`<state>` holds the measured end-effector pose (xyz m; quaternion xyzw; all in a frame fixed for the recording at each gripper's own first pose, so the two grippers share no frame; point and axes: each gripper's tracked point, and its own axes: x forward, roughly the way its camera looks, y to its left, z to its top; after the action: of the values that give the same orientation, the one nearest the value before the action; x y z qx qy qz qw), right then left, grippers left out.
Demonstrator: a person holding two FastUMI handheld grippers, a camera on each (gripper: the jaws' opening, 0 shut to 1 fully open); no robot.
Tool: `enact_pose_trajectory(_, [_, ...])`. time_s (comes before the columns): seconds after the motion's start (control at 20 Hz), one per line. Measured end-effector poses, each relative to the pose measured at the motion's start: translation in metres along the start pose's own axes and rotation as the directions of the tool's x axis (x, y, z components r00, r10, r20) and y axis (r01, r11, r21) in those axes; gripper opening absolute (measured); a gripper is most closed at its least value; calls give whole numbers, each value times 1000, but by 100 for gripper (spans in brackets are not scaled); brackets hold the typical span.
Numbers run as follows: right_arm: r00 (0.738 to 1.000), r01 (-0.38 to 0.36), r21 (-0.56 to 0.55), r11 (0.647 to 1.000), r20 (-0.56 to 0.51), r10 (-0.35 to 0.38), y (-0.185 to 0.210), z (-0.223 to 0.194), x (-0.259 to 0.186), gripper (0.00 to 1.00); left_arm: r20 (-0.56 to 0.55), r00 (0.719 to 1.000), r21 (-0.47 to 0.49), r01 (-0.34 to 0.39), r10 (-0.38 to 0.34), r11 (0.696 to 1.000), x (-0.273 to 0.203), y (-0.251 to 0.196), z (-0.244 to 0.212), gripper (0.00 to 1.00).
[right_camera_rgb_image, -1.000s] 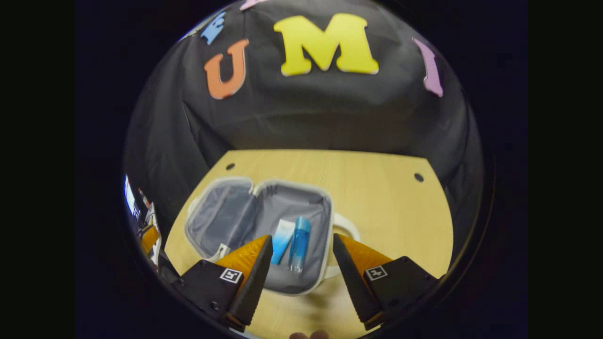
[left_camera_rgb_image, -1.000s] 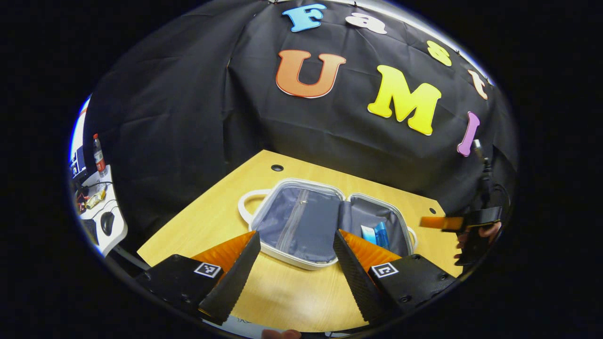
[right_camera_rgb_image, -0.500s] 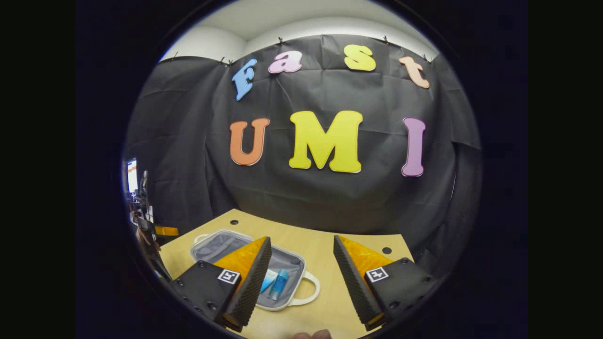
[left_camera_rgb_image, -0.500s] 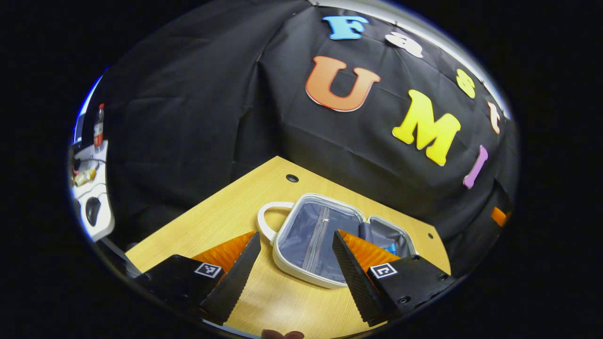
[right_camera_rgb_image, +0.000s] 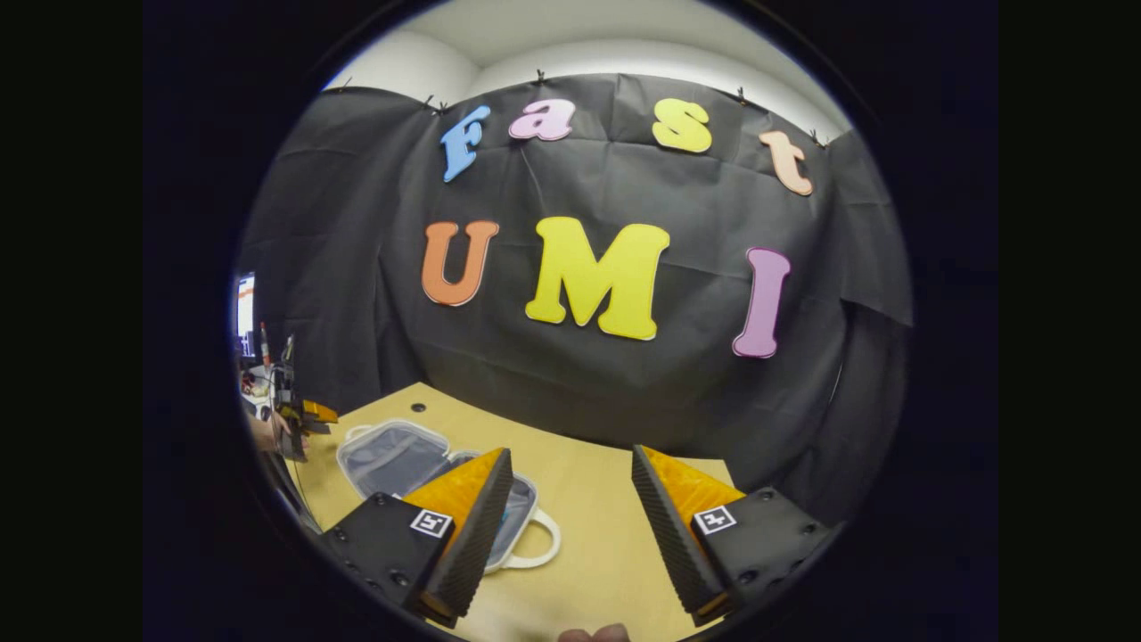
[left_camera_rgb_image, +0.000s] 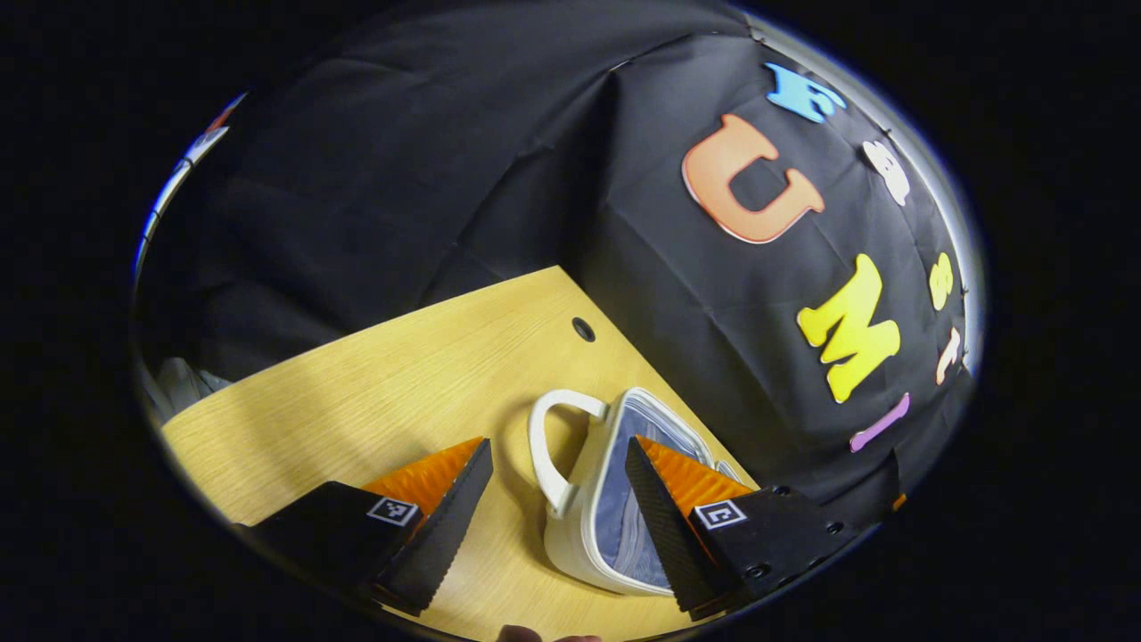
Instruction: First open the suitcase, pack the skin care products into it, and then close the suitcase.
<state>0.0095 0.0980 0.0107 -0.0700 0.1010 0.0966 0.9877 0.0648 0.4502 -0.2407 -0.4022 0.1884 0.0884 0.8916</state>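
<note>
Between the spread fingers of my left hand-held gripper (left_camera_rgb_image: 554,499), which gripped nothing, the white handle (left_camera_rgb_image: 545,446) of the suitcase (left_camera_rgb_image: 615,499) stood closest to me. Just past it the suitcase lay open on the wooden tabletop (left_camera_rgb_image: 392,374), its grey lining facing up. My right hand-held gripper (right_camera_rgb_image: 570,526) also hung with its fingers wide apart and empty over the tabletop (right_camera_rgb_image: 615,526). Off its left finger lay the suitcase (right_camera_rgb_image: 401,455), a bit of blue skin care product (right_camera_rgb_image: 510,513) peeking out inside its nearer half. Farther left, a hand (right_camera_rgb_image: 267,432) held the left hand-held gripper (right_camera_rgb_image: 312,415) beside the case.
</note>
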Motion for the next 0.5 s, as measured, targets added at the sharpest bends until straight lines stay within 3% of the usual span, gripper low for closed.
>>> enact_pose_trajectory(0.05, [1000, 10, -4, 1000, -1, -10, -4, 0, -1, 78, -17, 1000, -30, -7, 6, 1000, 11, 4, -2, 96])
enact_pose_trajectory(0.1, [1000, 23, -5, 1000, -4, -23, -10, 1, -2, 80, -37, 999, -64, -13, 10, 998, 24, 5, -6, 84])
enact_pose_trajectory(0.15, [999, 40, -1, 999, -8, -40, -15, 1, -3, 80, -51, 999, -93, -23, 18, 995, 33, 9, -8, 94])
enact_pose_trajectory(0.2, [998, 54, 7, 998, -13, -54, -20, -1, -2, 80, -55, 998, -125, -36, 29, 992, 40, 13, -8, 92])
enact_pose_trajectory(0.25, [997, 71, 15, 997, -20, -71, -26, -3, -3, 80, -58, 998, -159, -30, 22, 987, 46, 12, -6, 87])
enact_pose_trajectory(0.3, [996, 88, 24, 996, -31, -87, -32, -7, -4, 79, -60, 998, -187, -39, 28, 982, 50, 12, -7, 72])
enact_pose_trajectory(0.35, [994, 101, 37, 994, -40, -99, -37, -10, -5, 80, -66, 997, -207, -39, 26, 977, 53, 13, -9, 87])
enact_pose_trajectory(0.4, [993, 112, 50, 992, -45, -109, -43, -12, -5, 78, -80, 996, -217, -53, 36, 975, 57, 15, -12, 82])
enact_pose_trajectory(0.45, [992, 121, 60, 991, -51, -118, -46, -13, -4, 80, -100, 994, -218, -63, 42, 974, 61, 15, -18, 63])
enact_pose_trajectory(0.5, [990, 131, 67, 989, -57, -127, -50, -16, -4, 80, -119, 992, -214, -78, 53, 974, 63, 15, -21, 60])
